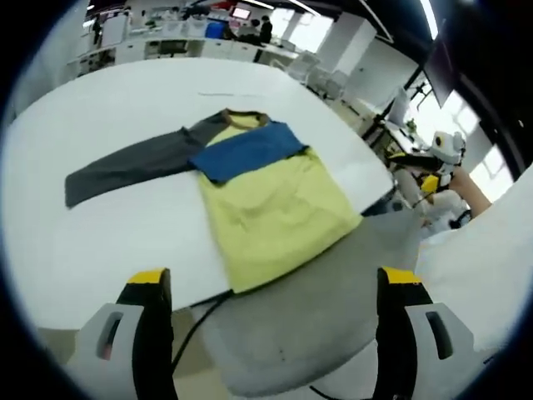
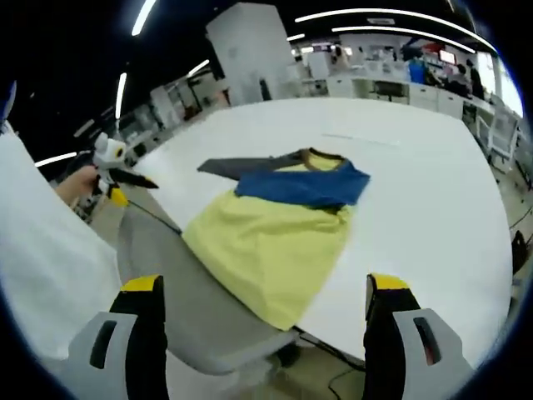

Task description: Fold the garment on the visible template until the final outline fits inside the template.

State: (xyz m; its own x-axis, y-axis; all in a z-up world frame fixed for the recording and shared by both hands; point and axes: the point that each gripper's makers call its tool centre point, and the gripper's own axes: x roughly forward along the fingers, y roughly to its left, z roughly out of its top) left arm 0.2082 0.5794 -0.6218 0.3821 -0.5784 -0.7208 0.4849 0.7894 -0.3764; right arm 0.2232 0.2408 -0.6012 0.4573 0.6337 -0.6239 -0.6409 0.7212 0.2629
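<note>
Left gripper (image 1: 271,287), seen in the left gripper view: its two jaws, white with black fingers and yellow tips, stand wide apart and hold nothing, raised over the near edge of the white table (image 1: 108,225) and a grey chair seat (image 1: 333,308) just below them. Ahead of the jaws lies the garment (image 1: 266,200), a yellow shirt spread flat with a blue sleeve folded across its chest and a dark grey sleeve stretched out to the left; its hem reaches the near table edge. No template outline or legible writing can be made out. Right gripper (image 2: 265,293), seen in the right gripper view: jaws likewise apart and empty, held above the table edge (image 2: 433,250), with the garment (image 2: 275,233) directly ahead between them. To the left, the other gripper (image 2: 112,167) appears in a person's hand (image 2: 75,185), beside a white sleeve (image 2: 42,258).
</note>
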